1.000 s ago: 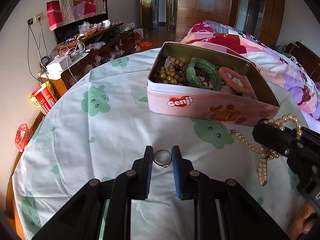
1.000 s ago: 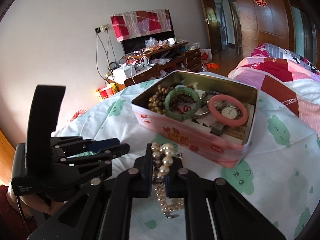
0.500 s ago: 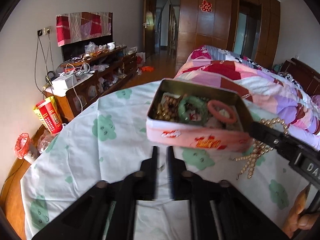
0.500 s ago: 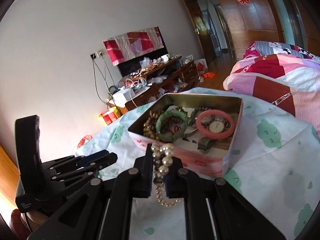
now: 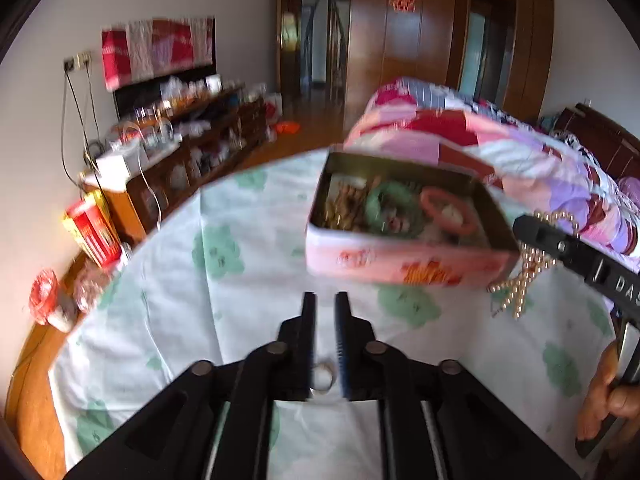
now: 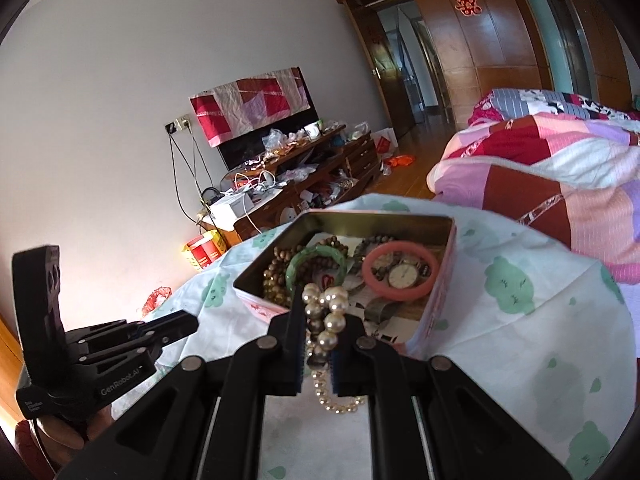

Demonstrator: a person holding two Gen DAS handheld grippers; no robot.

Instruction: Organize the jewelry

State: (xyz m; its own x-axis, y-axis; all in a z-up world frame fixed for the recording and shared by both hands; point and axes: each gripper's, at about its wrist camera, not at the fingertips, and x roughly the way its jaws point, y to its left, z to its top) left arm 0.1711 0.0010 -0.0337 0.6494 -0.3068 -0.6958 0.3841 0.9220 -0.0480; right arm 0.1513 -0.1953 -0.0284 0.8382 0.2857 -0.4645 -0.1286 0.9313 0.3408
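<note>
The left gripper (image 5: 324, 354) holds a small silver ring (image 5: 322, 374) between narrow jaws, above the round desk (image 5: 248, 280) in its white cloth with green prints. The right gripper (image 6: 316, 356) has its jaws closed on a cream pearl necklace (image 6: 326, 320), whose loose strands dangle below, just beside the near corner of the pink rectangular metal tin (image 6: 438, 300). The tin sits toward the desk's far edge and holds a green bangle (image 6: 316, 260), a pink ring-shaped bangle (image 6: 400, 270) around a round-faced watch (image 6: 404, 274), and brown bead strings (image 6: 280, 280). The right view shows the watch and beads sharply; the left view is blurred but alone shows the ring and the necklace (image 5: 524, 276) hanging free. A quilted bed (image 6: 560, 168) lies beyond.
</note>
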